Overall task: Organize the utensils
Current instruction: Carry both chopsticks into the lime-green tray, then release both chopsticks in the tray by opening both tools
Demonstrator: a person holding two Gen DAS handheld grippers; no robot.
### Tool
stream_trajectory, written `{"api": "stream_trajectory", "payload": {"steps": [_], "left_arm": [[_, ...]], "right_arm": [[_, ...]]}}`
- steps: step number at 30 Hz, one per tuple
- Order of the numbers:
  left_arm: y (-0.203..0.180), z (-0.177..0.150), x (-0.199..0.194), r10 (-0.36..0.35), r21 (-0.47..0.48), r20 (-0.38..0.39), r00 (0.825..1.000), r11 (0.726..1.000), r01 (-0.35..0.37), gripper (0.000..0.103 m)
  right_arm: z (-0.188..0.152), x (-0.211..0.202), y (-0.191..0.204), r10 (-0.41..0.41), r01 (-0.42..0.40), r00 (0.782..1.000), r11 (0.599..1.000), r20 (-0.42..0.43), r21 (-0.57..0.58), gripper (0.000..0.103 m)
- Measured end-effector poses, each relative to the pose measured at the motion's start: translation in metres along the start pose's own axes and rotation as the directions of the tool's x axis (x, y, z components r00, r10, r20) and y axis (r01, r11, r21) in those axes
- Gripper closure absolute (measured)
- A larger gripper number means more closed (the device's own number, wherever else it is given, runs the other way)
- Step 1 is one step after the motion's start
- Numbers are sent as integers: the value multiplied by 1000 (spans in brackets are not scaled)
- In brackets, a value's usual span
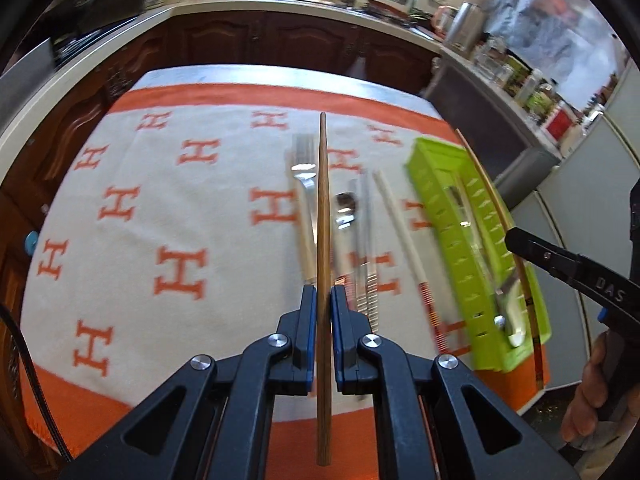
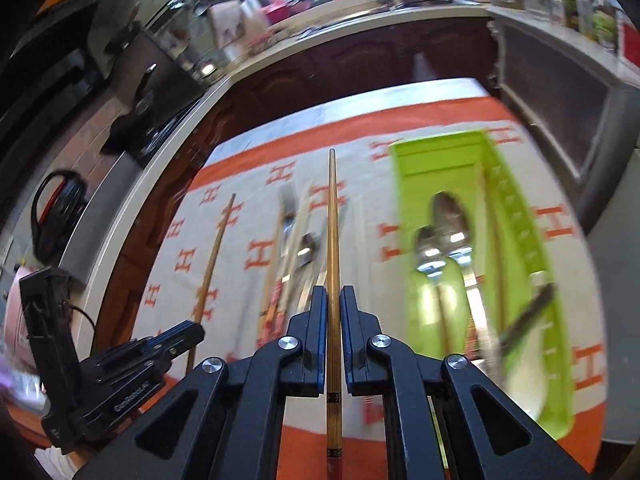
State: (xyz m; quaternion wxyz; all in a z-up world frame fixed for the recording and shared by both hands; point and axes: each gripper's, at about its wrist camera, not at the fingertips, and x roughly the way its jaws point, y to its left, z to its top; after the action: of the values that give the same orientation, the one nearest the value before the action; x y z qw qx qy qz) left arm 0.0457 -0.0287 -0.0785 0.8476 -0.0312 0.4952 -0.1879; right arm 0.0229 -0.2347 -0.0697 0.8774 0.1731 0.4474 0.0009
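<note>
My left gripper (image 1: 323,296) is shut on a brown wooden chopstick (image 1: 323,208) and holds it above the cloth. My right gripper (image 2: 331,298) is shut on a golden bamboo chopstick (image 2: 333,232), held above the table left of the green tray (image 2: 524,248). The tray holds two spoons (image 2: 440,236) and other utensils. A fork (image 1: 301,172), a spoon (image 1: 345,208), a knife and a white chopstick (image 1: 396,224) lie on the cloth between the grippers' views. The green tray (image 1: 436,184) also shows at the right of the left wrist view, with the right gripper beyond it (image 1: 560,264).
A white cloth with orange H marks (image 1: 180,216) covers the table. The left gripper (image 2: 172,340) shows at the lower left of the right wrist view with its wooden chopstick (image 2: 218,240). Dark wood cabinets (image 1: 280,40) and cluttered counters surround the table.
</note>
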Motion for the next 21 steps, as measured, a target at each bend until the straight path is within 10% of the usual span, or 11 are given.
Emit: {"api": "stream_trajectory", "payload": {"steps": [21], "left_arm": [[-152, 56, 96, -172, 87, -150, 974, 979, 186, 93]], "right_arm": [[44, 45, -113, -128, 133, 991, 982, -50, 131, 91]]}}
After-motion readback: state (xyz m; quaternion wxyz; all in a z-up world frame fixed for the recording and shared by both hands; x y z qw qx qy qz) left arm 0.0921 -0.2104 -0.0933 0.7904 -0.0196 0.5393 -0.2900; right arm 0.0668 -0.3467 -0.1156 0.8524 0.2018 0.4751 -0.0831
